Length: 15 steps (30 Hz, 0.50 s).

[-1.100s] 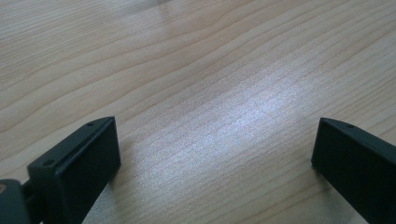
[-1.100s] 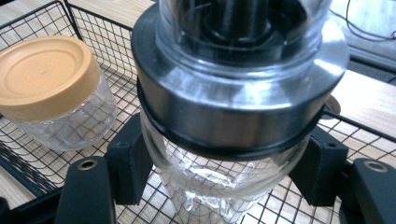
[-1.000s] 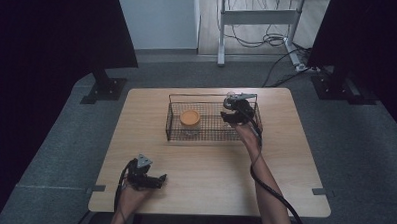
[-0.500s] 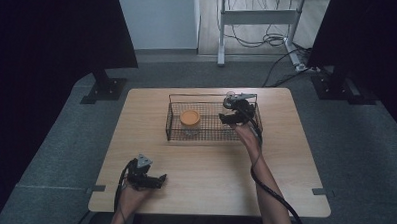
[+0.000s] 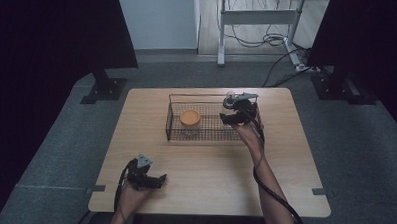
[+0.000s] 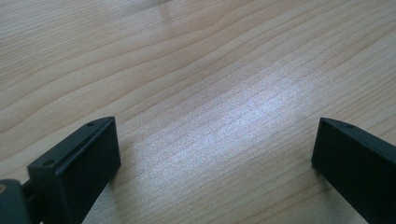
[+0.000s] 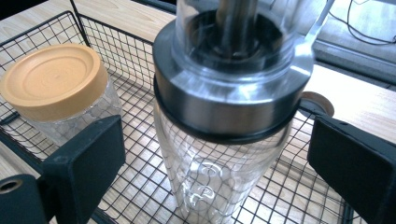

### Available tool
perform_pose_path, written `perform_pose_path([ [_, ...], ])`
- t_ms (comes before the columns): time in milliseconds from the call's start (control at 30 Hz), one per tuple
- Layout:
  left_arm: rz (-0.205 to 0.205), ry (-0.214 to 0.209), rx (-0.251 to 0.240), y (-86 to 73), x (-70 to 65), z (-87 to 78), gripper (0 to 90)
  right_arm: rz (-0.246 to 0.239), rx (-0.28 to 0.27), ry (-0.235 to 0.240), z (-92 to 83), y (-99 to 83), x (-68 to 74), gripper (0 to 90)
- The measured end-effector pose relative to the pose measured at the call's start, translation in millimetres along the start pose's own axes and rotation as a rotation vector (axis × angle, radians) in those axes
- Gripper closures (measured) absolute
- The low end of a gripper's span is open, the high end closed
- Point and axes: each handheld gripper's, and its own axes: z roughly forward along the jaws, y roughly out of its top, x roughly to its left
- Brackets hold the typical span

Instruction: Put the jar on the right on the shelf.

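No readable text, label or number anywhere

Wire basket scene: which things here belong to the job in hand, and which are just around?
In the job:
- glass bottle with steel collar, between the open right gripper jaws
- wire basket
- orange-lidded jar

Just around:
- left gripper, open, idle
- desk frame

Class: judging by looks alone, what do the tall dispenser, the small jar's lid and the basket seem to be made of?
Tall dispenser: clear glass or plastic body, see-through with highlights; its collar looks like brushed steel.
Jar lid: matte orange-tan, probably plastic, with moulded rings.
Basket: thin black wire grid, likely coated metal.
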Motion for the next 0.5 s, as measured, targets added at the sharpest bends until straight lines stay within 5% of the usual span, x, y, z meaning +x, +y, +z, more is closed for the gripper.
perform_pose_path([
  [500,0.000,0.000,0.000,0.0,0.0,0.0,0.8,-0.025,-0.009,0.013,-15.2,-1.2,5.7,4.8],
])
